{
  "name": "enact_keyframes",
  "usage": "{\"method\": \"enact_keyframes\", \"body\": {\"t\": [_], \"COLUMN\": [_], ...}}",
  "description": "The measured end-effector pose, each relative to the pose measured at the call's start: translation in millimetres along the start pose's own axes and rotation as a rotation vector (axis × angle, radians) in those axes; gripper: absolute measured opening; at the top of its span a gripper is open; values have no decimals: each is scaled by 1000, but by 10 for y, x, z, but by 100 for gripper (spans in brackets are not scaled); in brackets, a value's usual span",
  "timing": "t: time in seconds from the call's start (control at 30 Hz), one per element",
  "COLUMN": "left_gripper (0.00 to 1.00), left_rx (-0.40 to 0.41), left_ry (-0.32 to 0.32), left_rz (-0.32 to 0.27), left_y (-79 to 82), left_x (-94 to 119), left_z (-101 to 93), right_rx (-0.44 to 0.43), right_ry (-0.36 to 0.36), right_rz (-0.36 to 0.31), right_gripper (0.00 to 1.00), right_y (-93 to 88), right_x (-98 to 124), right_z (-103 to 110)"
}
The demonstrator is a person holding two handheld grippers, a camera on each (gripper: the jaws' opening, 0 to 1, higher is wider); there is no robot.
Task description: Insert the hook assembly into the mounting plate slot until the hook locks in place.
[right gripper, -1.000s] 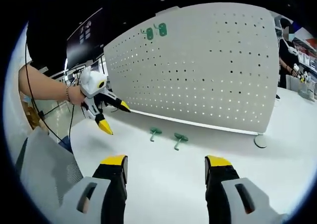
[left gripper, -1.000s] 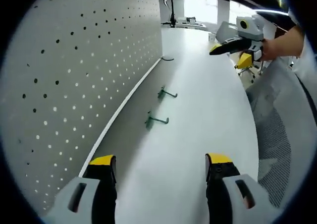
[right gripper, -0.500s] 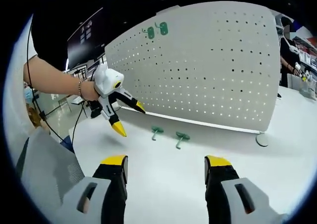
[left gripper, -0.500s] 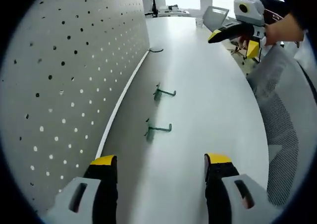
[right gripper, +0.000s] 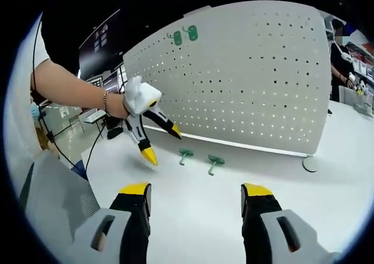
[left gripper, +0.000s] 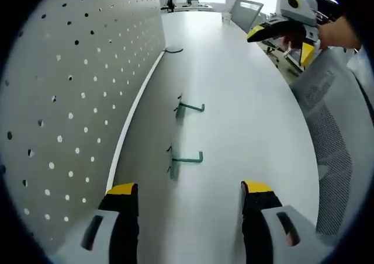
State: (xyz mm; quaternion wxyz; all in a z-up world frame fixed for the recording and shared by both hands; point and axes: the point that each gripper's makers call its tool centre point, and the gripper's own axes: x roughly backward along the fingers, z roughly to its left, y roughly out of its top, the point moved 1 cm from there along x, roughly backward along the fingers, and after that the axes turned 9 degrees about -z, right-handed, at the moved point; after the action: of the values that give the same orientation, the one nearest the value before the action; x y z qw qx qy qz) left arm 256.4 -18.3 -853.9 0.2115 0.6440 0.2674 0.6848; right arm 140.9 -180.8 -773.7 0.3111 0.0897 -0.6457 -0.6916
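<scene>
The left gripper hangs with jaws spread wide, holding nothing, just above the white desk near the two green hooks. The right gripper is also wide open and empty, farther back. Both hooks lie along the desk's far edge, by the foot of the upright pegboard.

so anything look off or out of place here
Nothing damaged or spilled. Two green hooks, near hook and far hook, lie loose on the white table in front of the pegboard, not mounted. Two more green hooks hang high on the board.
</scene>
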Motion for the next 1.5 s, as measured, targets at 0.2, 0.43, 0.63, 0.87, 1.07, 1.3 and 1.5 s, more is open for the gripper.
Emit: {"method": "enact_keyframes", "body": {"t": [0.2, 0.43, 0.63, 0.87, 1.07, 1.3, 1.5], "left_gripper": [72, 71, 68, 59, 39, 28, 22], "left_rx": [-34, -40, -35, -44, -20, -2, 37], "left_ry": [-29, -74, -95, -70, -40, -16, 25], "left_rz": [31, 71, 72, 65, 61, 54, 55], "left_y": [18, -1, 2, 10, 16, 31, 31], "left_x": [-96, -200, -271, -263, -253, -261, -272], "left_z": [23, -18, -25, 28, 108, 138, 184], "right_rx": [1, -7, -12, -23, -26, -27, -27], "right_ry": [3, -3, -7, -13, -16, -16, -16], "right_rz": [7, -3, -11, -14, -14, -12, -10], "right_gripper": [60, 60, 59, 57, 53, 54, 54], "right_y": [-17, 0, 12, 21, 30, 23, 16], "right_x": [-5, 4, 6, 16, 26, 31, 38], "right_z": [0, -13, -21, -31, -37, -27, -26]}}
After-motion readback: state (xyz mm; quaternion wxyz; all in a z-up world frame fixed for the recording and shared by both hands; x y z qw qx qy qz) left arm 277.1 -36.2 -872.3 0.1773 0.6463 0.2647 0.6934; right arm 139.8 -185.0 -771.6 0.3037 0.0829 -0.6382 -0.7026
